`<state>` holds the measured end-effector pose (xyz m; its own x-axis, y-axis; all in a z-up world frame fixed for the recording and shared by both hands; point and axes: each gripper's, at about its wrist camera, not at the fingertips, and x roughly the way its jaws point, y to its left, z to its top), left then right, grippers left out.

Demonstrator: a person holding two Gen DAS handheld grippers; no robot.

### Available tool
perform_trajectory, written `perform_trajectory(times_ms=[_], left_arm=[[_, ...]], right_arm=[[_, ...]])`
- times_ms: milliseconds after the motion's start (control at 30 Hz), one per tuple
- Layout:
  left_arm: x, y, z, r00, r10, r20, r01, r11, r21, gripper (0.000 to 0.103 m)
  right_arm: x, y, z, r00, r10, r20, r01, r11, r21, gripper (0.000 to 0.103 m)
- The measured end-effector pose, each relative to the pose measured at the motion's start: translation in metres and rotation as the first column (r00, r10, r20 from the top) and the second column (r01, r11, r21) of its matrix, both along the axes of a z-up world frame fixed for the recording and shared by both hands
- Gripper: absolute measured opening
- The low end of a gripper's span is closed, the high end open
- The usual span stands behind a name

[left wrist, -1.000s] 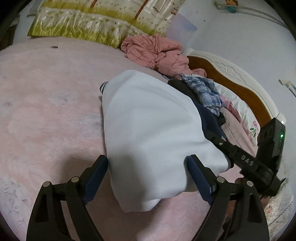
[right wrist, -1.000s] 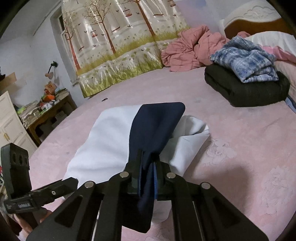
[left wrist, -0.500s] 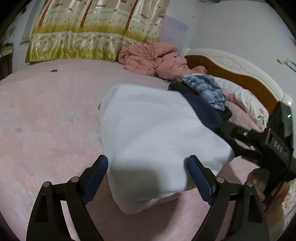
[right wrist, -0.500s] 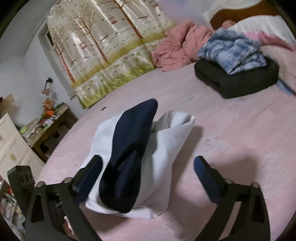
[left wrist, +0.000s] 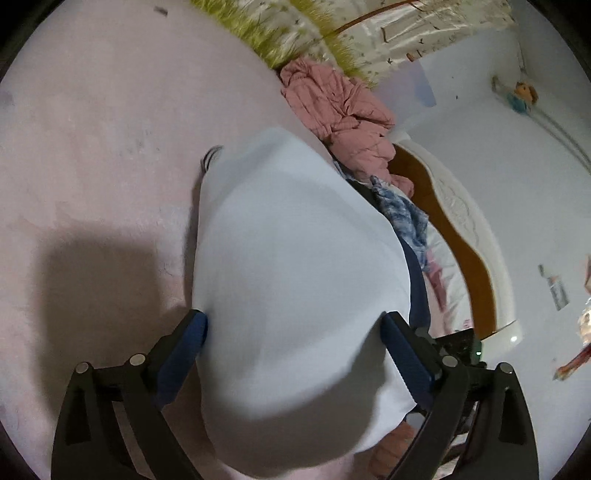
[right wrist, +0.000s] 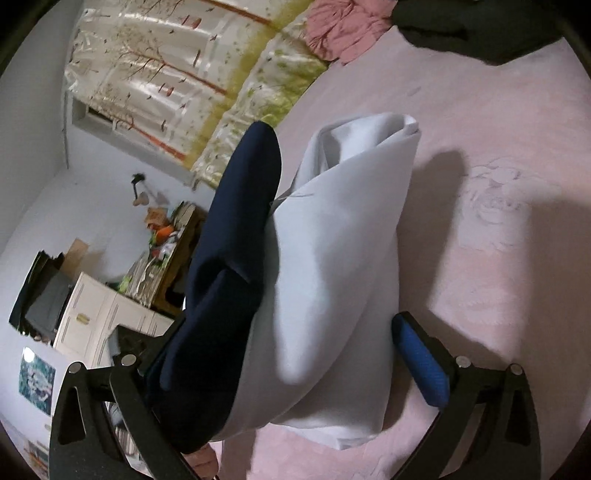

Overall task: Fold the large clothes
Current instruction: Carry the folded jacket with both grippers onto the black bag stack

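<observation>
The white-and-navy garment [left wrist: 295, 280] lies bunched on the pink bed [left wrist: 92, 147], filling the gap between both pairs of tongs. The left tongs [left wrist: 293, 332] and the right tongs [right wrist: 280, 343] are both spread wide, gripping nothing.

Left gripper [left wrist: 293, 334] and right gripper [right wrist: 280, 343] fingers spread wide.

Hidden behind the white garment [left wrist: 295, 280]: most of the dark folded pile [left wrist: 364, 190] and part of the blue plaid cloth [left wrist: 402, 218]. Cut off by the top edge in the right wrist view: the dark pile [right wrist: 480, 29] and the pink jacket [right wrist: 340, 29]. Covered by the navy sleeve [right wrist: 225, 266]: the left finger of the right gripper [right wrist: 291, 354]. Too small to identify: clutter on the wooden dresser [right wrist: 162, 236]. Blurred: wall items at the far right [left wrist: 554, 291].
</observation>
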<state>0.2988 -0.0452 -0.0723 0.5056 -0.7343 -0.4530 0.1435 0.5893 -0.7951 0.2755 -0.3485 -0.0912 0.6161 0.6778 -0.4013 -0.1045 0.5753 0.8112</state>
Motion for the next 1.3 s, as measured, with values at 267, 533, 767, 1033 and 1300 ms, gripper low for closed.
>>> perform_trajectory(times_ms=[267, 533, 767, 1033, 1300], left_arm=[[0.003, 0.001, 0.003, 0.999, -0.021, -0.027, 0.020, 1.000, -0.020, 0.074], [-0.008, -0.038, 0.054, 0.988, -0.098, 0.118, 0.105, 0.993, -0.058, 0.068], [0.025, -0.134, 0.134, 0.948, -0.177, 0.263, 0.191, 0.981, -0.029, 0.068], [0.138, -0.295, 0.180, 0.902, -0.206, 0.379, 0.253, 0.964, -0.078, 0.068], [0.253, -0.417, 0.085, 0.963, -0.173, 0.208, 0.160, 0.984, 0.078, 0.068]], right_arm=[[0.010, -0.001, -0.004, 1.000, 0.019, 0.013, -0.019, 1.000, -0.011, 0.081], [-0.019, -0.022, 0.057, 0.986, -0.044, 0.161, 0.056, 0.996, -0.071, 0.072], [-0.023, -0.097, 0.128, 0.951, -0.145, 0.274, 0.171, 0.982, -0.074, 0.072], [0.056, -0.221, 0.225, 0.889, -0.243, 0.387, 0.338, 0.920, -0.198, 0.074], [0.193, -0.326, 0.158, 0.913, -0.348, 0.214, 0.407, 0.816, -0.410, 0.074]])
